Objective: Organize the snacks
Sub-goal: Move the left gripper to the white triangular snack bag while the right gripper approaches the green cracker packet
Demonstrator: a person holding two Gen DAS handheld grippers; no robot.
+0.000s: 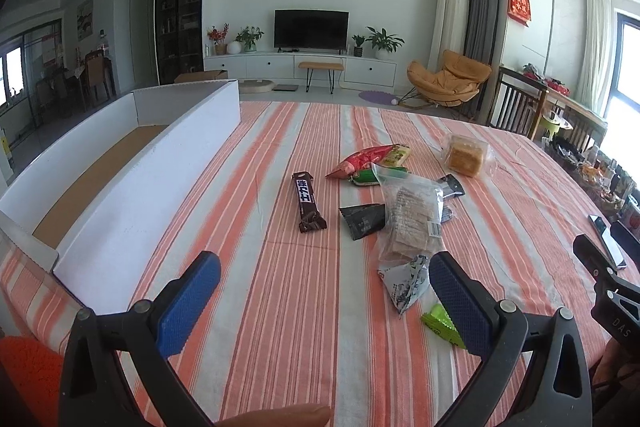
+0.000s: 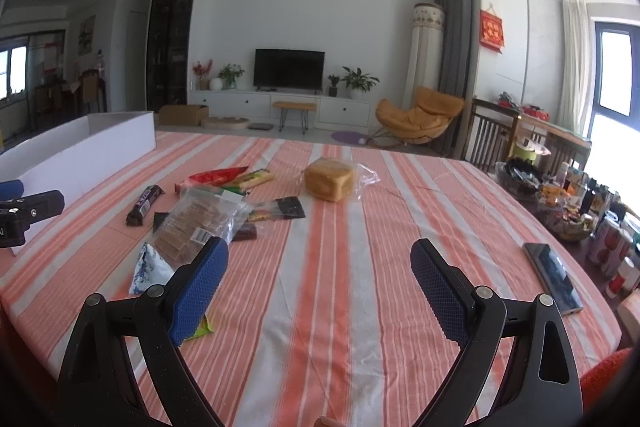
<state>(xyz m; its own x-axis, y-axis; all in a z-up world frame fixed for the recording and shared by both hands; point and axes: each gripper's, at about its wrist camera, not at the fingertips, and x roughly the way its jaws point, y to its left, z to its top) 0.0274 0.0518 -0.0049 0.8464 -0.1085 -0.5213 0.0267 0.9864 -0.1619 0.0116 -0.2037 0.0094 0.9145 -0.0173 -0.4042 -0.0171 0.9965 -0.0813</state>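
several snacks (image 1: 400,203), white box (image 1: 132,187) left, phone (image 2: 554,277) right

We see both wrist views low over the striped table (image 1: 304,307), tilted down toward twelve o'clock; they share the snack pile (image 2: 200,223) and television (image 1: 311,29).

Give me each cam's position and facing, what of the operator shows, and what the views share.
Left wrist: sits behind the open left gripper, angled down across the striped table toward the white box and chocolate bar; a fingertip shows at the bottom edge, the right gripper at the right.
Right wrist: sits behind the open right gripper, facing the bread loaf and phone; the left gripper shows at the left.
Shared: box, bar, loaf, cracker bag, TV.
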